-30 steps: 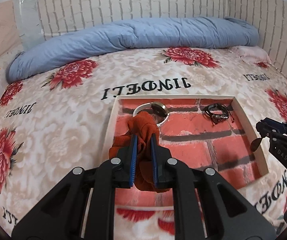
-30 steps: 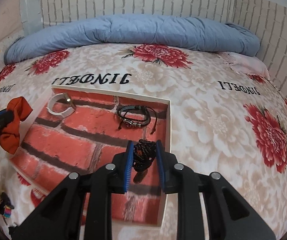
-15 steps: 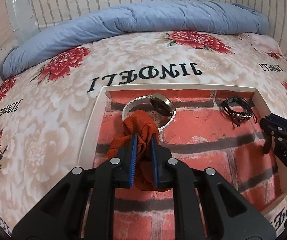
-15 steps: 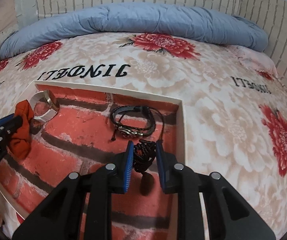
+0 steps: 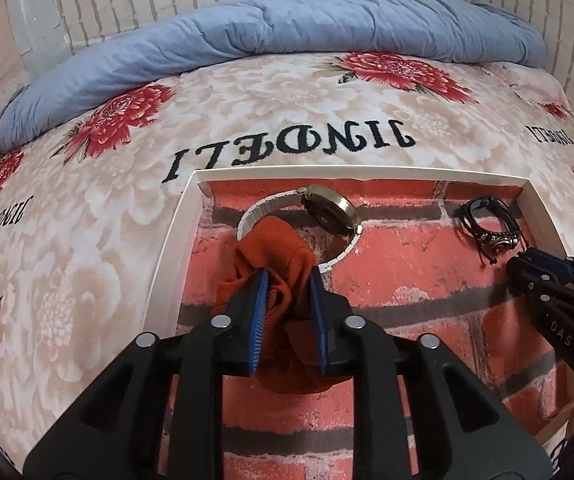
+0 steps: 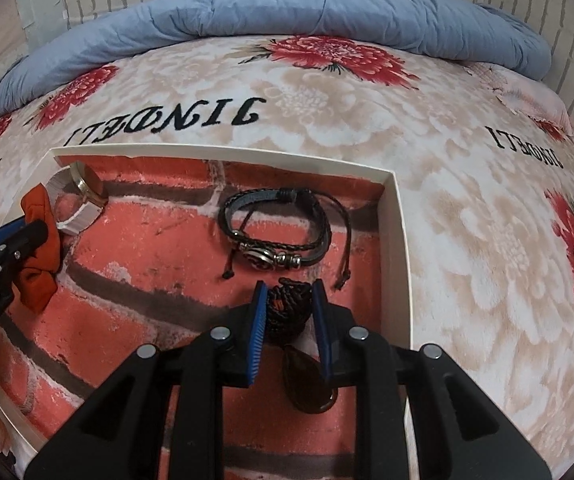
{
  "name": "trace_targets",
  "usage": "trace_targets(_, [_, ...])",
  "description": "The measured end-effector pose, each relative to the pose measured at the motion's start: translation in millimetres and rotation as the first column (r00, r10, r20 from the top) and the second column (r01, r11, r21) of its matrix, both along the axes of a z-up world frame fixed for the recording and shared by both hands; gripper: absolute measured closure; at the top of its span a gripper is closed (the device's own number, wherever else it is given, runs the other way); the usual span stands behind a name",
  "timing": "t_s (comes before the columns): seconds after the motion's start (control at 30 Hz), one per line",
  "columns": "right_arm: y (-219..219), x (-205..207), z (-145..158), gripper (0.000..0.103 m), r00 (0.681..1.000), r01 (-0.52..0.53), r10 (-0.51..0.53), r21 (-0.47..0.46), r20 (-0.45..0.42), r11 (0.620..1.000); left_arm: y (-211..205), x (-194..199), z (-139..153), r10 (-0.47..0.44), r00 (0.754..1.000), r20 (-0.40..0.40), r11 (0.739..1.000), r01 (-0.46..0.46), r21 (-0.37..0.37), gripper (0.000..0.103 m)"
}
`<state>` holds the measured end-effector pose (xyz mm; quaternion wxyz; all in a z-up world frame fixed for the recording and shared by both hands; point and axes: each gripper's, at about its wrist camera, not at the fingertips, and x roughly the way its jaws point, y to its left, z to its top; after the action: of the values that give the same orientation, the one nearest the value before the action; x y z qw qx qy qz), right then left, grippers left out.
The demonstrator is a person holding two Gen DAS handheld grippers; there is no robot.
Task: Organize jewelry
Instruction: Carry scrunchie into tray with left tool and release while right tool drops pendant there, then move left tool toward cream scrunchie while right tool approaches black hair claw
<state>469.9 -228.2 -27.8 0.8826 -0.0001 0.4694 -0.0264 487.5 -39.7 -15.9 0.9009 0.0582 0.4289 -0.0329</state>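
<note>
Jewelry is being gathered into a shallow white tray (image 5: 169,240) lined with a red brick print, which sits on a floral blanket (image 5: 87,208) with a rolled blue quilt (image 5: 287,28) behind it. In the left wrist view, the left gripper (image 5: 289,294) hangs low over the tray's left part with an orange fabric scrunchie (image 5: 275,256) bunched between its blue pads; its jaws have just been opening, and the cloth looks loosely caught rather than pinched. Just beyond it a wristwatch (image 5: 329,210) with a pale metal band lies against the far wall, and a dark braided bracelet (image 5: 491,226) rests in the far right corner, near the tip of the other gripper. In the right wrist view, the right gripper (image 6: 289,308) is clamped on a black woven cord (image 6: 289,310) from which a dark brown teardrop pendant (image 6: 307,384) hangs close above the tray floor, just short of the bracelet. The step in hand appears to be setting both pieces down. The next move likely calls for spreading each pair of jaws fully and lifting straight away, so that neither cloth nor cord snags on the pads.
</note>
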Motion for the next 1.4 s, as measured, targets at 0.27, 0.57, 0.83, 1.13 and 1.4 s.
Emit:
trace_targets(0.27, [-4.7, 0.4, -2.9, 0.078, 1.000, -0.004, 0.004, 0.037, -0.013, 0.999, -3.3, -5.0, -4.3, -0.023, 1.000, 0.001, 1.000, 0.023, 0.010, 0.058])
trace_targets(0.57, [-5.8, -12.0, 9.4, 0.054, 0.999, -0.022, 0.021, 0.039, 0.038, 0.999, 2.2, -18.8, -0.7, -0.011, 1.000, 0.025, 1.000, 0.011, 0.013, 0.033])
trace_targets(0.83, [-21.9, -29.8, 37.0, 0.042, 0.994, -0.002, -0.004, 0.048, 0.112, 0.999, 10.6, -39.1, 10.1, -0.001, 0.998, 0.059, 1.000, -0.001, 0.028, 0.009])
trace_targets(1.13, [-38.3, -69.7, 59.1, 0.037, 0.989, 0.012, -0.021, 0.067, 0.144, 0.998, 32.5, -84.3, 43.5, -0.034, 0.995, 0.092, 0.999, 0.034, 0.001, 0.005])
trace_targets(1.4, [-35.0, -117.8, 77.5, 0.037, 0.986, 0.006, -0.018, 0.077, 0.164, 0.997, 67.0, -138.6, 68.5, -0.005, 0.993, 0.117, 1.000, 0.005, -0.001, 0.005])
